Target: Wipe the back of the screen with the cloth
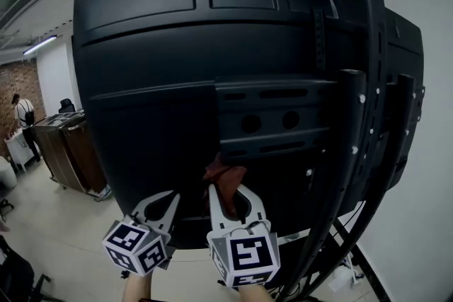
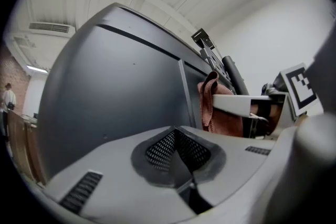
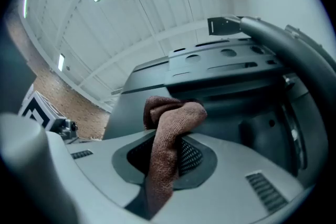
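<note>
White walls and a ribbed ceiling frame the scene, with a brick wall (image 1: 18, 81) far off to the left of both tongs. Right tongs (image 1: 230, 198) (image 3: 168, 149) are clenched on a reddish-brown cloth (image 1: 225, 177) (image 3: 170, 118) (image 2: 212, 107), which sticks out past their tips in a bunch. That bunch meets the black back of the screen (image 1: 163, 67) (image 2: 115, 92) (image 3: 157, 86), just below its slotted mounting plate (image 1: 272, 120). Left tongs (image 1: 164, 203) (image 2: 177, 147) sit just beside them, closed on nothing and close to the screen's lower back. Black stand tubes (image 1: 368, 81) rise to the right of the right tongs. A wooden cabinet (image 1: 67, 145) and a person (image 1: 25, 117) stand well beyond the left tongs.
</note>
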Action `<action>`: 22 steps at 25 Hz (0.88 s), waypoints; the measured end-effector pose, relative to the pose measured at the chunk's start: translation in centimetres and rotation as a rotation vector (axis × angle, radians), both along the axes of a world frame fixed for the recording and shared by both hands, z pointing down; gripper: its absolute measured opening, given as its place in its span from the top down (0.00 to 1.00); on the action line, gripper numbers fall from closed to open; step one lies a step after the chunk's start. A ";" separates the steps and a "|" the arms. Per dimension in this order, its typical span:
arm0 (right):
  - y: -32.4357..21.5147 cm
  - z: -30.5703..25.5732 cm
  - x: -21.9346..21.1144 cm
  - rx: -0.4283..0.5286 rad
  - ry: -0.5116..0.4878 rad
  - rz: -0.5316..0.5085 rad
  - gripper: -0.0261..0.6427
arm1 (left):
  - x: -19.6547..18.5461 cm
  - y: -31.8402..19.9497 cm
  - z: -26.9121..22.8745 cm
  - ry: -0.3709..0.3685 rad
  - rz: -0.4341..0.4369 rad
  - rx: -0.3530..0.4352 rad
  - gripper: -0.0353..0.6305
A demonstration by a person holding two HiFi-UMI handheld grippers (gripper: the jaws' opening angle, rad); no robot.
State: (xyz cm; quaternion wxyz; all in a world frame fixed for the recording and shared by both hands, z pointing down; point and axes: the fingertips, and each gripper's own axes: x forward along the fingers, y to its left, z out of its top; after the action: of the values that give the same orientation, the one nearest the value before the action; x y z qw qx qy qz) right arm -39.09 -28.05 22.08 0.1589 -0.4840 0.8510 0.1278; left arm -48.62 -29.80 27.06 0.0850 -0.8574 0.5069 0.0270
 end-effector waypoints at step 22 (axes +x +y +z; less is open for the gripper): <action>1.0 10.0 -25.8 -0.138 0.169 -0.375 0.87 | -19.9 5.8 6.0 0.018 -0.361 -0.120 0.94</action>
State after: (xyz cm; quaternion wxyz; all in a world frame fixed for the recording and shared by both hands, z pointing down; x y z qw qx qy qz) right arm -64.93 -27.09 32.11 0.0745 -0.3146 0.9431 0.0777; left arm -68.56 -23.98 33.01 0.0328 -0.7559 0.6538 -0.0112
